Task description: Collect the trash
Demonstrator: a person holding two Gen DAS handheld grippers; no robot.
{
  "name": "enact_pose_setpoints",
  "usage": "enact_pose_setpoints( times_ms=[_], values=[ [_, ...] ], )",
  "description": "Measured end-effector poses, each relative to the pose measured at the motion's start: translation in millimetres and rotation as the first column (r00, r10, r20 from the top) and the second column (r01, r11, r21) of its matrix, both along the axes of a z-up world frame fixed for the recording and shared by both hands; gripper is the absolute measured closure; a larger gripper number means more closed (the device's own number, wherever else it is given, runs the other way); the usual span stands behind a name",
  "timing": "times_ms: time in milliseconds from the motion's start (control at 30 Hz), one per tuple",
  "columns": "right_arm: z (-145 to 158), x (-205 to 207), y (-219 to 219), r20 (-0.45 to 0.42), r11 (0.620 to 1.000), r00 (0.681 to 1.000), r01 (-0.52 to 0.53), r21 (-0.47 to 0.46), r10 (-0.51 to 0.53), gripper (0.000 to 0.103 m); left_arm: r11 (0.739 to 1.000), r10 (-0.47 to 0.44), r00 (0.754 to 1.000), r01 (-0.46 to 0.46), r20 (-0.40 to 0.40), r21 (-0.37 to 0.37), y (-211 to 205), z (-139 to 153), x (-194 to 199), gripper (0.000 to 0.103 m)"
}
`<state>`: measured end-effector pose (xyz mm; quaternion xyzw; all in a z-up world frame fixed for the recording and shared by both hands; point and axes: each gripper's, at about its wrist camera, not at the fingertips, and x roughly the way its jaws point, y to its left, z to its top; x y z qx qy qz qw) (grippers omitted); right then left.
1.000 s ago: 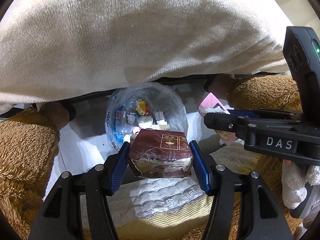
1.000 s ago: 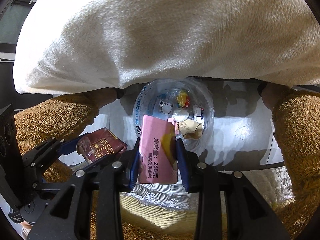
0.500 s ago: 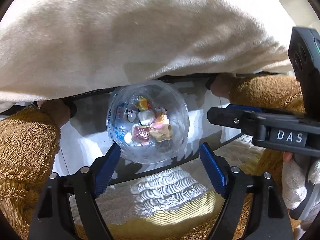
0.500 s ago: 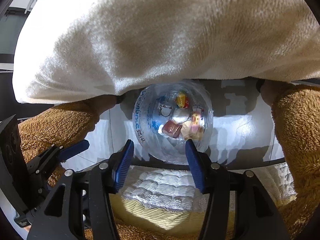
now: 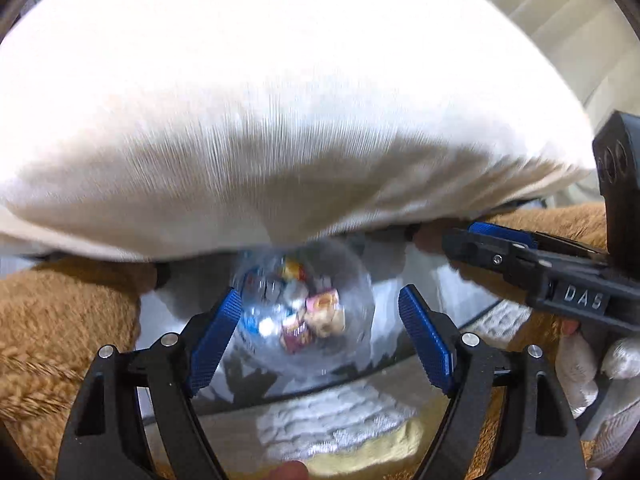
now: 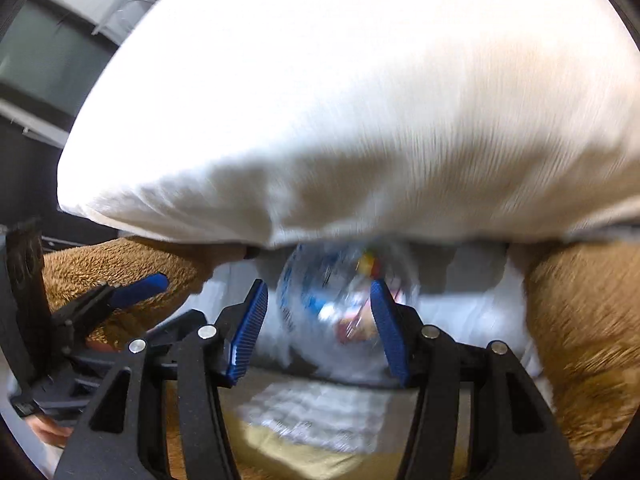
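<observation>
A clear-lined trash bin (image 5: 356,344) stands on the pale floor below me, between two brown fuzzy legs. Several wrappers (image 5: 316,316) lie in it, among them a maroon packet (image 5: 296,334) and a pink one (image 5: 320,304). My left gripper (image 5: 320,296) hangs above the bin, open, nothing between its blue pads. My right gripper (image 6: 319,288) is also open and empty over the bin (image 6: 304,320), whose wrappers (image 6: 352,320) are blurred. Each gripper's blue finger shows in the other's view, the right's finger (image 5: 496,240) and the left's finger (image 6: 140,286).
A white garment (image 5: 280,100) overhangs the top of both views and hides the bin's far rim. Brown fuzzy legs (image 5: 60,320) (image 6: 580,320) flank the bin. A white ridged cloth on yellow fabric (image 5: 332,420) lies nearest me. A white-gloved hand (image 5: 592,368) holds the right gripper.
The left gripper let go of the maroon packet and the right of the pink packet; both now lie in the bin. Both jaws opened and both grippers rose, shrinking the bin in view.
</observation>
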<state>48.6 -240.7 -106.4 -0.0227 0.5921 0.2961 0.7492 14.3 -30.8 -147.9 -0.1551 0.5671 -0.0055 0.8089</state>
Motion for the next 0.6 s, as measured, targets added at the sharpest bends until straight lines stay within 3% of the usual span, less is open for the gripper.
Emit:
enact_pose_setpoints(
  times_ms=[167, 333, 600],
  values=[
    [27.5, -5.7, -0.2, 0.154, 0.999, 0.988, -0.032, 0.044, 0.025, 0.049, 0.999, 0.010, 0.992, -0.015, 0.127, 0.044, 6.2, 25.7, -3.1, 0.023],
    [55.2, -7.7, -7.3, 0.302, 0.996, 0.953, -0.038, 0.082, 0.011, 0.049, 0.998, 0.035, 0.968, -0.048, 0.248, 0.046, 15.5, 47.8, -6.4, 0.023],
    [77.2, 2.1, -14.7, 0.392, 0.995, 0.919, -0.003, 0.102, -0.038, 0.049, 0.986, 0.008, 0.910, -0.076, 0.414, 0.149, 20.5, 85.8, -4.4, 0.023]
  ],
)
